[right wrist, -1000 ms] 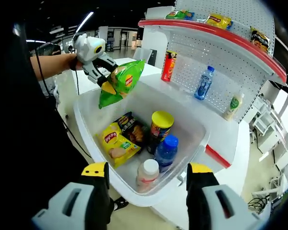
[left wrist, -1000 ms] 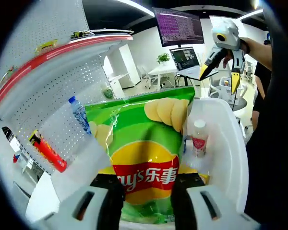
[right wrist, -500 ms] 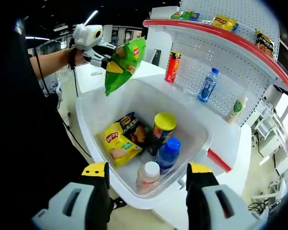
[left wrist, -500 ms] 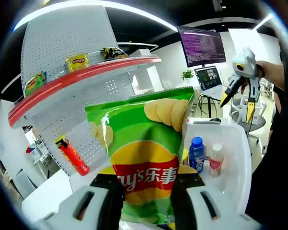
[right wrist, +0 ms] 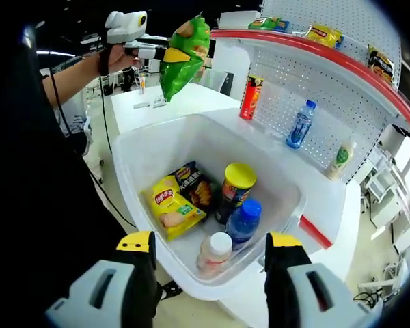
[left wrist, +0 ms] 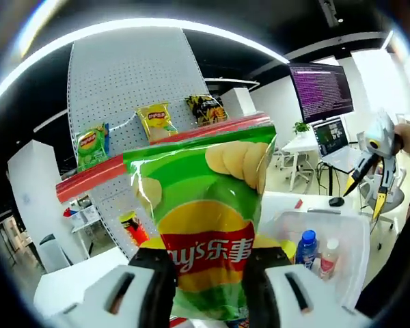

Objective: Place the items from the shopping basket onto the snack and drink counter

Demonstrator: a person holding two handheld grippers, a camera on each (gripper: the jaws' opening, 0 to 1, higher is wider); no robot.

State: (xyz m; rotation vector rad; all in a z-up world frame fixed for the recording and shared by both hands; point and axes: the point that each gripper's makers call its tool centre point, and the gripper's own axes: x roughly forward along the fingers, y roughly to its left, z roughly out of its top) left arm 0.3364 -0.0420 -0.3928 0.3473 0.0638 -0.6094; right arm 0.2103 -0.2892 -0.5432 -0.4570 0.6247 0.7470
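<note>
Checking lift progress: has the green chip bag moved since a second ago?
Yes. The green chip bag, in the left gripper, rose from the basket rim toward the red shelf edge.

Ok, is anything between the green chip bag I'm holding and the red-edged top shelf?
Nothing visible. The left gripper holds the green chip bag in open air above the basket, level with the red-edged top shelf. Bags already on it occupy parts of that shelf.
</note>
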